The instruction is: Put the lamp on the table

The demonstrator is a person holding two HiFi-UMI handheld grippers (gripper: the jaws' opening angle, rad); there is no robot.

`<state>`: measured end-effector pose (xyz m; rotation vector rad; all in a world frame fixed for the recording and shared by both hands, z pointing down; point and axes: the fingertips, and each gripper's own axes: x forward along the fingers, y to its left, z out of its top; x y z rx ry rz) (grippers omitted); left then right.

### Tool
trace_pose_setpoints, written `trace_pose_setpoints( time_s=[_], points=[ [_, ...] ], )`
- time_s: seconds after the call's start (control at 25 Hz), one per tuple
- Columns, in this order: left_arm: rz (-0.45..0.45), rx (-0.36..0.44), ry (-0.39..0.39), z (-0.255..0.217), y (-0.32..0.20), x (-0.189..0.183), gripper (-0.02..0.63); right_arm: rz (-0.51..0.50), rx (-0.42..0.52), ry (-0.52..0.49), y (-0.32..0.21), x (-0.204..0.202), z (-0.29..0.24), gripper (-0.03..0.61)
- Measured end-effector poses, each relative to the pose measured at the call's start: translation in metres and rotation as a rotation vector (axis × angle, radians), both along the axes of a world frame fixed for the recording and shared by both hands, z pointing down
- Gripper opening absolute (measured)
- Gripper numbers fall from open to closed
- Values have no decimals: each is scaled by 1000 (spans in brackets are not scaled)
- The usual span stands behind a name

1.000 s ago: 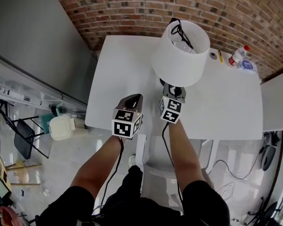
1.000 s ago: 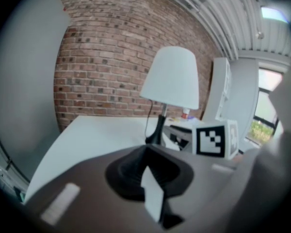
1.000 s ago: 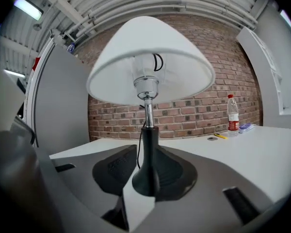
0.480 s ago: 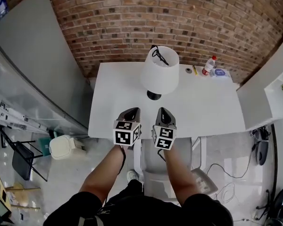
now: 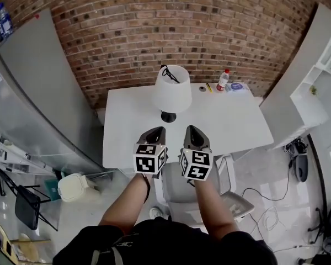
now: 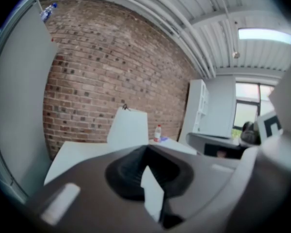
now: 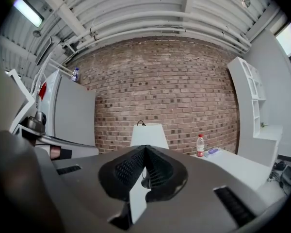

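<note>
Your white table lamp [image 5: 171, 93], with its tapered shade and round black base, stands upright on the white rectangular table [image 5: 237, 123]. It sits toward the back, near the red brick wall [image 5: 154, 32], and neither tool touches it.

Your left gripper [image 5: 157, 130] and right gripper [image 5: 192, 129] are side by side above the table's near part, well apart from the lamp and both aimed toward it. Each claw is pressed together with nothing in it. In both gripper views the ribbed black pads meet along a closed seam, with the lamp standing beyond them.

To the lamp's right, at the back of the table, a clear plastic bottle with a red cap [image 5: 224, 79] stands just beside a small blue object [image 5: 235, 86].
</note>
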<state>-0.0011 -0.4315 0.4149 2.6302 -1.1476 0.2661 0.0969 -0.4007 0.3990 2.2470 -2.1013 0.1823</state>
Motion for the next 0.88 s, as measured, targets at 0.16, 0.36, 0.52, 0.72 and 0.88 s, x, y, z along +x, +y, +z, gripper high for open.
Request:
trace_pose_setpoints(
  time_s=[0.16,0.36,0.52,0.72,0.88],
  points=[
    [30,19,10,-9,13,11,-3,53,-2,-39,18,12,-6,-2],
    [59,35,-1,-14,22,16,-3,62,-2,-54,27,14,-8,-2],
    [68,31,8,-15,28,16,-3,52,-2,-43,32,8,-8,-2],
    [63,38,22,-20,34,16,-3,34,5,-30,38,3,-11,-2],
    [56,42,31,-23,36,13,-3,29,21,-1,41,0,-19,-2]
  ],
)
